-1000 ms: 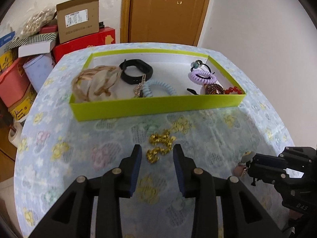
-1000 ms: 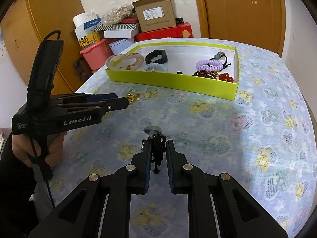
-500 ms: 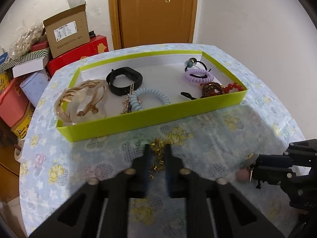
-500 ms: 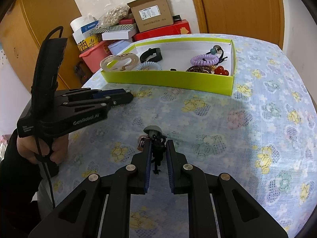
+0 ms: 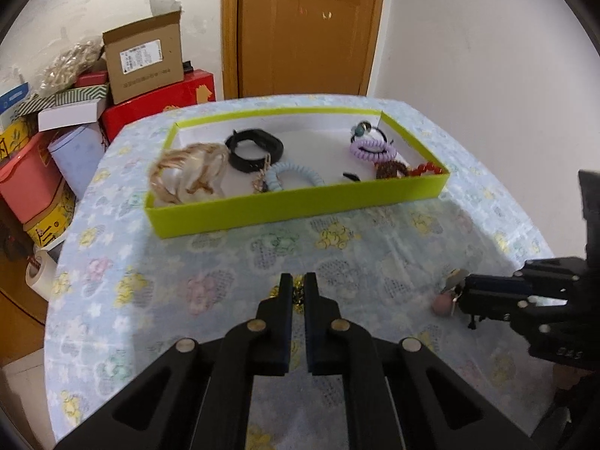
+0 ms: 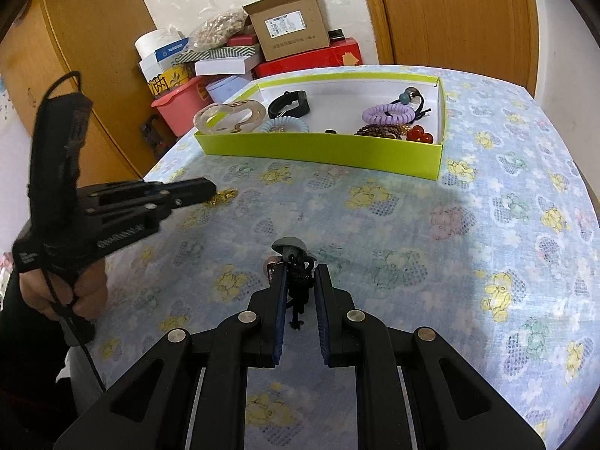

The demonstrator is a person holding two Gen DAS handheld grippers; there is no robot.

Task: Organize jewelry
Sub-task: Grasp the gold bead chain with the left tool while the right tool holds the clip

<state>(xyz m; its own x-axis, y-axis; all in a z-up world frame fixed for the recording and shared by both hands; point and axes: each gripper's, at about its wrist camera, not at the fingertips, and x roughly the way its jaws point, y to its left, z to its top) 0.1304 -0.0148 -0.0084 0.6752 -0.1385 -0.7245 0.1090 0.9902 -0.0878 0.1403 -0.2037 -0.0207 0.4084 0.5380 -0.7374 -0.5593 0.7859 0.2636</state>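
The left tool (image 5: 298,287) has its fingers drawn close together on a gold chain (image 5: 298,294), of which only a glint shows in the narrow gap between the tips; in the right wrist view the same tool (image 6: 202,189) shows from the side, its tips low over the floral worktop (image 6: 468,195), and a short length of the chain (image 6: 225,197) trails just past them onto the cloth; ahead of this tool, across a stretch of cloth, sits the lime-green tray (image 5: 300,206).

The right tool (image 6: 300,273) is clamped on a dark hair tie with charms (image 6: 298,277), whose grey dome pokes out just beyond the fingertips; from the left wrist view this tool (image 5: 463,294) sits off to the right, with a pinkish bead hanging at its tip; the tray (image 6: 322,148) lies well ahead of it.

Inside the tray, seen from the left tool: a pale marbled bangle (image 5: 187,176) at the left end; a black band (image 5: 255,150) and a light blue coil tie (image 5: 294,174) nearer the middle; a purple coil tie (image 5: 371,148) and red beads (image 5: 425,168) at the right end; beyond the worktop's far left corner stand stacked boxes (image 5: 142,60).
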